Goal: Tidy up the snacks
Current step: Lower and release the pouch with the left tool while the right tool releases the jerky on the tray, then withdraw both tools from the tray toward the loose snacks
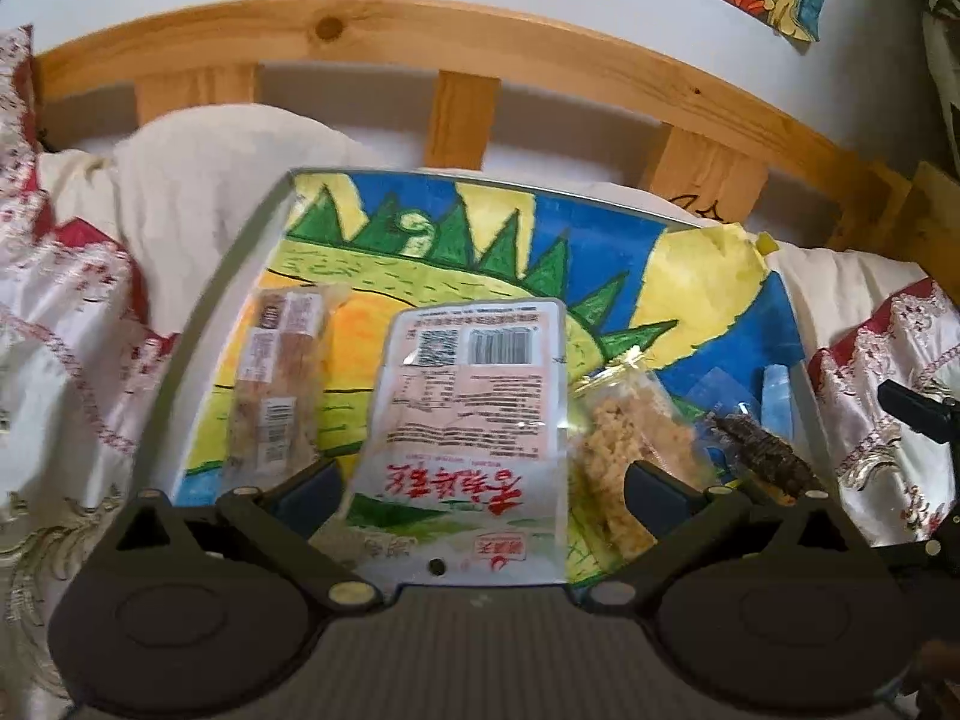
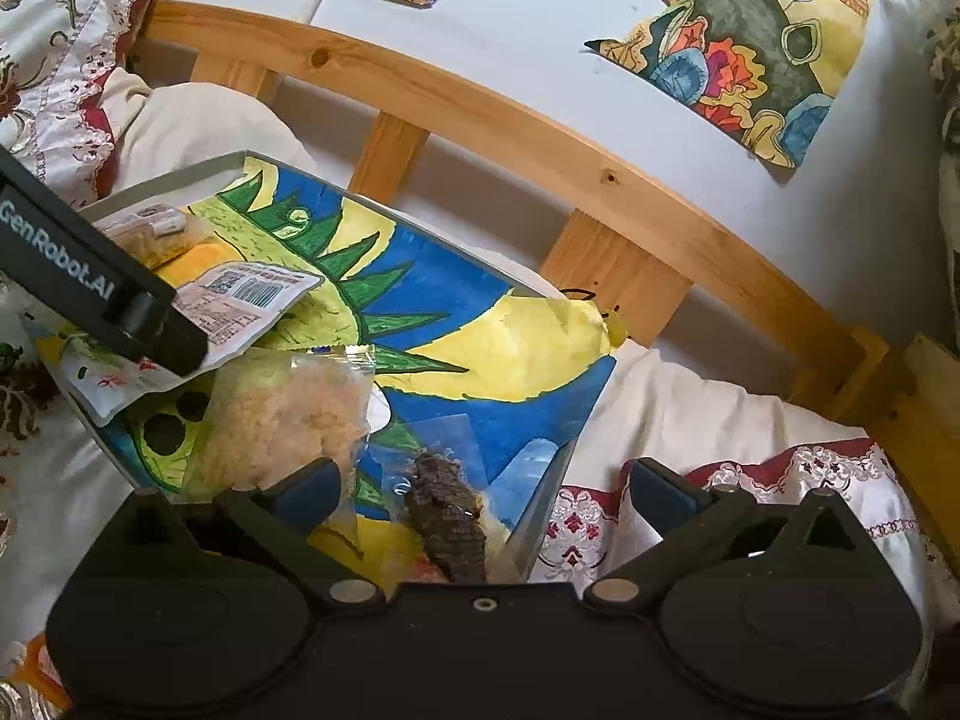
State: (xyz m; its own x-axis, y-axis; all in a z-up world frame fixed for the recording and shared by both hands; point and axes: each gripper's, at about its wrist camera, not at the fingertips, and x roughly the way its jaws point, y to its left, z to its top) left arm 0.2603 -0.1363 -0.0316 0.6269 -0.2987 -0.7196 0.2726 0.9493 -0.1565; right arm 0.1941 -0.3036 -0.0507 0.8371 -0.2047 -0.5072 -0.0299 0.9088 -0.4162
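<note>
Snacks lie on a tray lined with a bright painted drawing, resting on a bed: a white pouch with red lettering in the middle, a long clear pack left of it, a bag of pale crumbly snack to its right, and a dark snack in clear wrap by the tray's right wall. The left gripper has its jaws spread wide on either side of the pouch's lower end. The right gripper, jaws likewise wide apart, straddles the dark snack. A wooden headboard stands behind.
</note>
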